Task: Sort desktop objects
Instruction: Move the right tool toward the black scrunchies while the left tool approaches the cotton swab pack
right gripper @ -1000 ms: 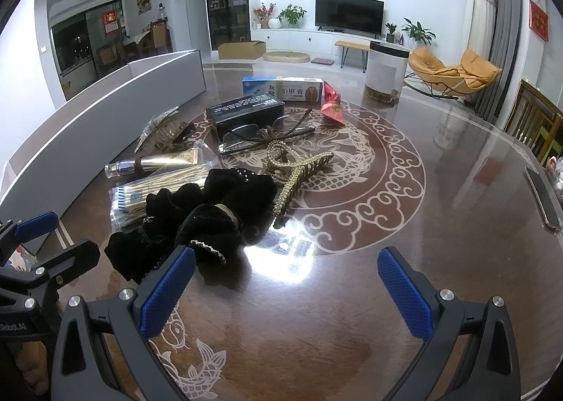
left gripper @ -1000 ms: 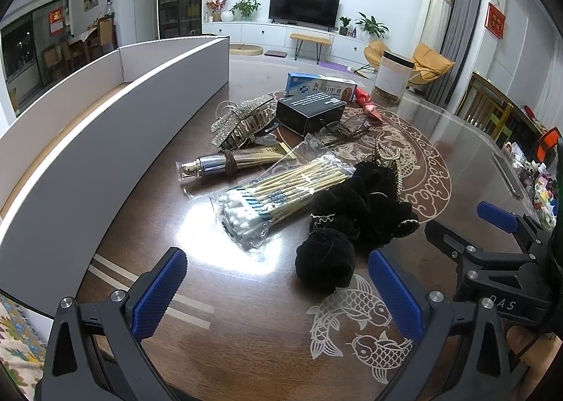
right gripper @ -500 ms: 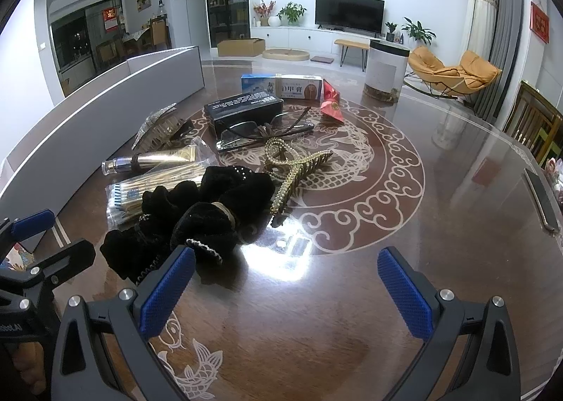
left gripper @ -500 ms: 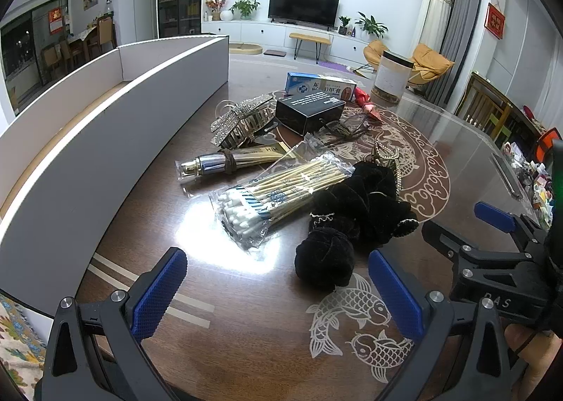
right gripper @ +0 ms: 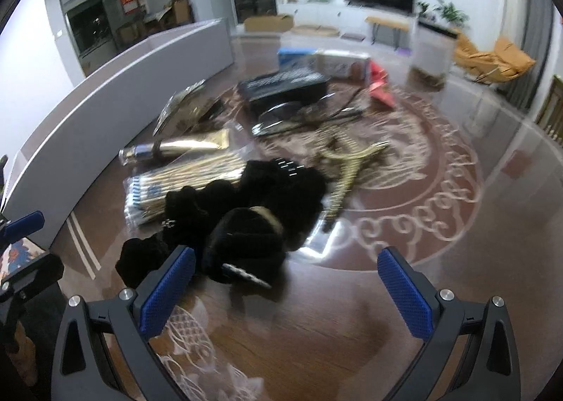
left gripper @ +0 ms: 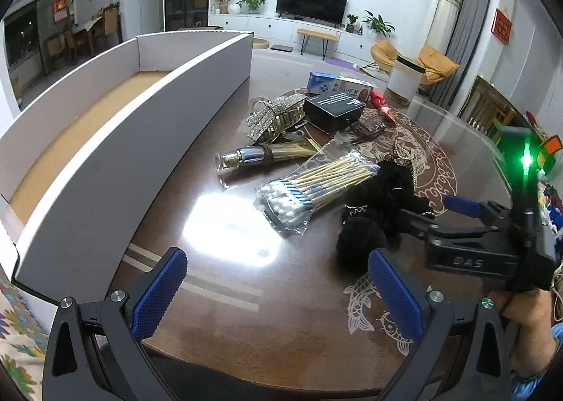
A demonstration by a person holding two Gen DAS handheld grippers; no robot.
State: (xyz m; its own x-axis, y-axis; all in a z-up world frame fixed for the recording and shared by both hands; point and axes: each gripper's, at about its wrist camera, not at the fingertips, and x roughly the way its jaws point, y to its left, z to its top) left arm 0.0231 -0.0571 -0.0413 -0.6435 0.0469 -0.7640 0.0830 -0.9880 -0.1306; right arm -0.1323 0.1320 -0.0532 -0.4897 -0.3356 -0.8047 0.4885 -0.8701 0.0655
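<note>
A heap of black hair scrunchies (left gripper: 380,204) sits nearest, fuzzy and bunched together on the brown table, one with a pale trim. Touching its left edge lies a clear bag of cotton swabs (left gripper: 313,186), flat, white tips pointing near-left. Beyond that, a gold tube with a clear cap (left gripper: 264,154) lies on its side, cap to the left. Farther back, a glittery silver bow clip (left gripper: 278,116) rests beside a black box (left gripper: 334,108), with glasses (left gripper: 366,128) just right of the box. A blue-and-white carton (left gripper: 337,86) lies farthest. A gold hair claw (right gripper: 348,168) lies right of the scrunchies. The long white box (left gripper: 116,140) stands open on the left.
</note>
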